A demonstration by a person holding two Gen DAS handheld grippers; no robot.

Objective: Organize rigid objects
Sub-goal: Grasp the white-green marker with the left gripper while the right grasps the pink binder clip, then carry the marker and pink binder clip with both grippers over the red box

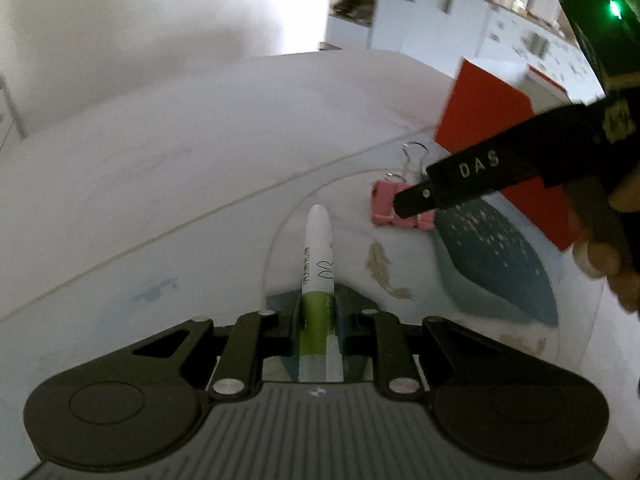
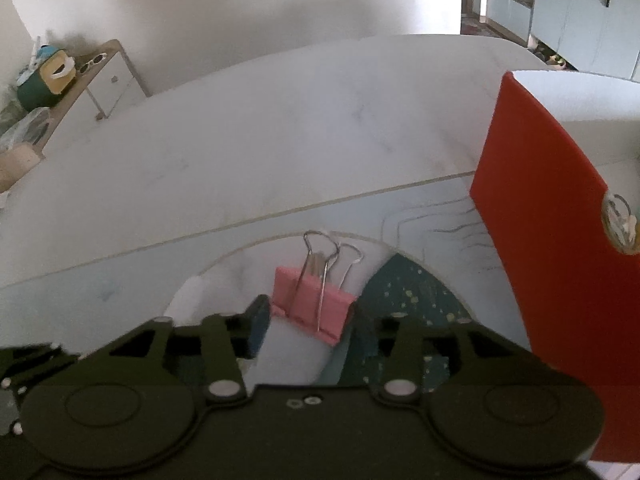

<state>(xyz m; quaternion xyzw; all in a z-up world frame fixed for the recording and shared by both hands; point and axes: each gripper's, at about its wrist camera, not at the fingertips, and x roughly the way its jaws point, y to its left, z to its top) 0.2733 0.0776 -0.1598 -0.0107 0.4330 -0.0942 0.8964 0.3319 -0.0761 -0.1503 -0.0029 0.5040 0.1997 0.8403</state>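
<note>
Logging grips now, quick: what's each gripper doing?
Left gripper: shut on the white-and-green marker.
Right gripper: open around the pink binder clip.

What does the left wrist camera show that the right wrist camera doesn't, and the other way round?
Only the left wrist view shows the white and green marker clamped in the left gripper, and the right gripper from outside, with fingers of the hand holding it.

Only the right wrist view shows a side cabinet with sunglasses on top, and a round metal fitting on the red box's face.

Both show the pink binder clip between the right gripper's jaws, the red box, the patterned mat and the white table.
</note>
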